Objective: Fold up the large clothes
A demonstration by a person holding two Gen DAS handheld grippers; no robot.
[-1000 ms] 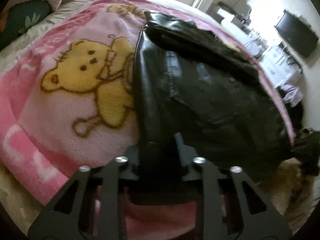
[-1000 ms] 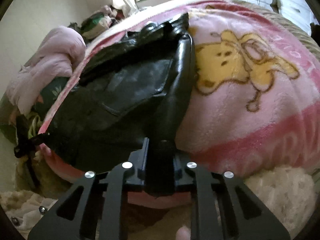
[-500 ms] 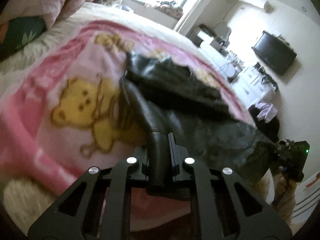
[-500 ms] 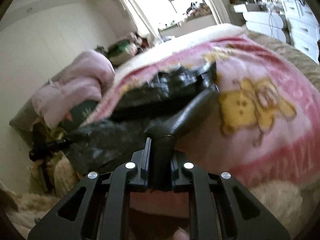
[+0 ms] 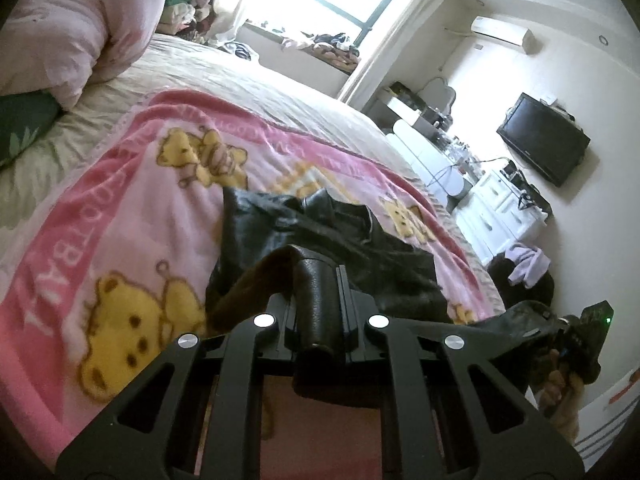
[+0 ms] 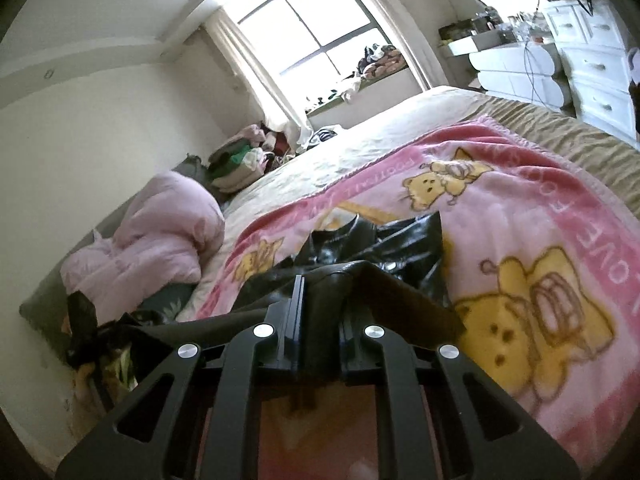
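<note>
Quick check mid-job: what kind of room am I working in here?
Most likely a lived-in bedroom: a bed covered by a pink bear blanket, a wall-mounted TV, and white drawers near the window.

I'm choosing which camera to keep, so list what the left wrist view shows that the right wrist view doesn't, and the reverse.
Only the left wrist view: the wall television, the air conditioner, and the right tongs off to the side, gripping the jacket's other corner.

Only the right wrist view: the white drawers up close and the folded clothes pile by the wall.

Both: the black leather jacket clamped in shut tongs, the pink bear blanket, the pink quilt and the window.
</note>
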